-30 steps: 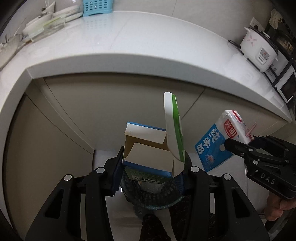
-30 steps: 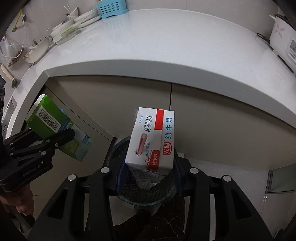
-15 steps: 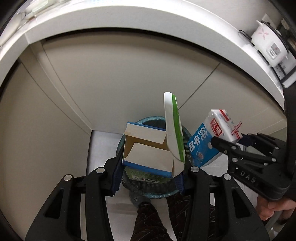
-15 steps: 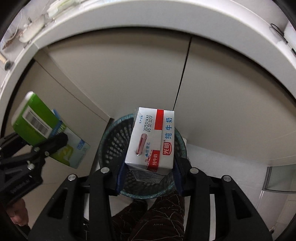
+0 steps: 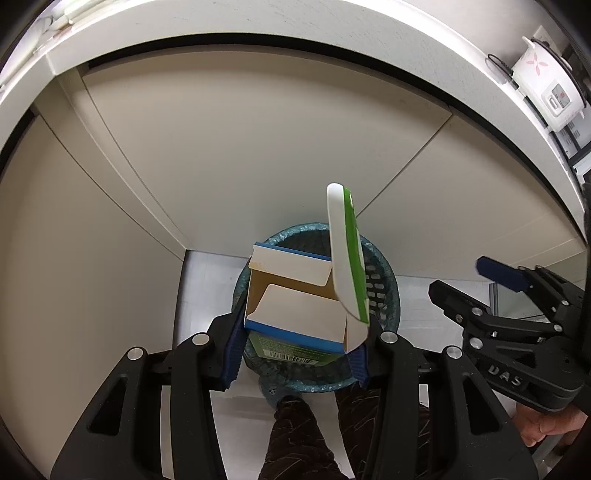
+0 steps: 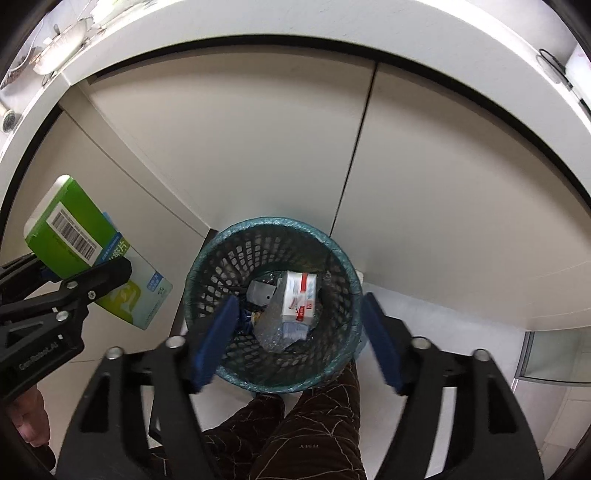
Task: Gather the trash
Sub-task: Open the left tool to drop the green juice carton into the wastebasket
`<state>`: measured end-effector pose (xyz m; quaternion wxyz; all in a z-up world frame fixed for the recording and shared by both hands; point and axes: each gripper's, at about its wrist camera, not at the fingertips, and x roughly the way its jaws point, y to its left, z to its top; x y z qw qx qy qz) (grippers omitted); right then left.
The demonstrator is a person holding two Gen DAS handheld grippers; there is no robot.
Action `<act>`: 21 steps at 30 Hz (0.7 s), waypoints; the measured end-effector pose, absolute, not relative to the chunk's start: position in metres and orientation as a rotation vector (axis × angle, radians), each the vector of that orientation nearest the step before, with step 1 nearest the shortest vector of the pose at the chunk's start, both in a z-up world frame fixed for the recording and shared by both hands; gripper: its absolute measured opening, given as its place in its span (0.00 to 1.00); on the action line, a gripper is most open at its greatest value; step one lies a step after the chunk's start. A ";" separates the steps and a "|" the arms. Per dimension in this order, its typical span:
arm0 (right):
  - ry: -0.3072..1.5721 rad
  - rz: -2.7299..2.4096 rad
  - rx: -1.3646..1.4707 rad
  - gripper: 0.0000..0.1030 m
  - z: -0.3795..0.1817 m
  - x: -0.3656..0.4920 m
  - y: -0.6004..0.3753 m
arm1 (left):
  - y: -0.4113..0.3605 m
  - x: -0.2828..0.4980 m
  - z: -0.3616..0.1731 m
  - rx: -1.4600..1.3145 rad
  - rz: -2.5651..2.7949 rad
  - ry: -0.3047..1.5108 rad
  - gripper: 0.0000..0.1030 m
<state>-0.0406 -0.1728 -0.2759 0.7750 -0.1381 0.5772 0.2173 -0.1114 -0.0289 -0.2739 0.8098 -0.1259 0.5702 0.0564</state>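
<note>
My left gripper (image 5: 295,343) is shut on a green and blue cardboard box (image 5: 295,310) with its flaps open, held just above the dark mesh bin (image 5: 384,295). The box also shows in the right wrist view (image 6: 92,251), left of the bin (image 6: 221,258). My right gripper (image 6: 299,339) is open and empty over the bin. The white, red and blue milk carton (image 6: 299,295) lies inside the bin among other scraps. The right gripper also shows in the left wrist view (image 5: 476,280), with its jaws apart.
The bin stands on a white tiled floor (image 6: 443,314) against beige cabinet doors (image 6: 277,147) under a white countertop (image 6: 332,33). A rice cooker (image 5: 546,88) sits on the counter at right. The person's legs (image 6: 295,424) are just below the bin.
My right gripper opened and the milk carton dropped into the bin. Both grippers have tilted further down toward the bin; the left one still holds the box.
</note>
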 end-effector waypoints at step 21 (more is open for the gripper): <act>1.173 0.366 -0.170 0.91 -0.237 -0.028 -0.250 | -0.056 -0.088 -0.290 -0.174 0.002 1.268 0.46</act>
